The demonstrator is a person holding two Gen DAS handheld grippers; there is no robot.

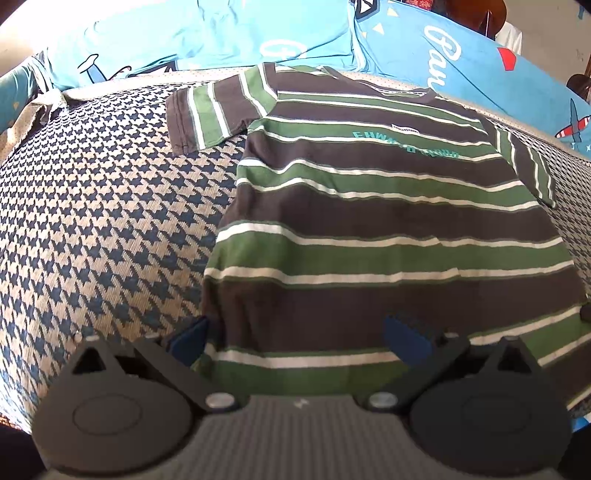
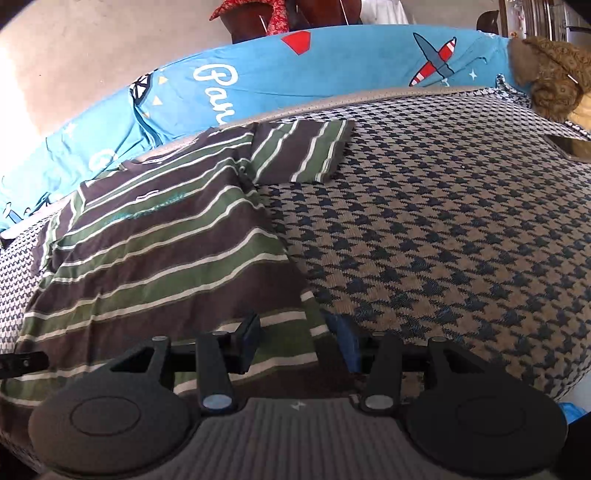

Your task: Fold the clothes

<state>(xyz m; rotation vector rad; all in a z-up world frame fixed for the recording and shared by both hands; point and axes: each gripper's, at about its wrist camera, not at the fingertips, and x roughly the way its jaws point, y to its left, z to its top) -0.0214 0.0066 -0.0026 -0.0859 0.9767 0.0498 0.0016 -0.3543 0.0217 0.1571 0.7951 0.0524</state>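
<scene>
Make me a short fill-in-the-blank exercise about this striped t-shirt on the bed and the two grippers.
1. The striped t-shirt lies spread flat on a ____-patterned bedspread.
2. The left gripper and the right gripper are both at the shirt's ____ edge.
3. The pillows behind the shirt are ____.

Missing words: houndstooth; bottom; blue

A bed covered by a houndstooth blanket (image 2: 461, 229) in dark blue and beige fills the lower and middle frame in both views. Blue pillows (image 1: 207, 33) printed with aeroplanes and white script lie along the top edge. A plain pale wall (image 2: 85, 62) occupies the upper left of the right wrist view, with bright light at its left edge.
</scene>
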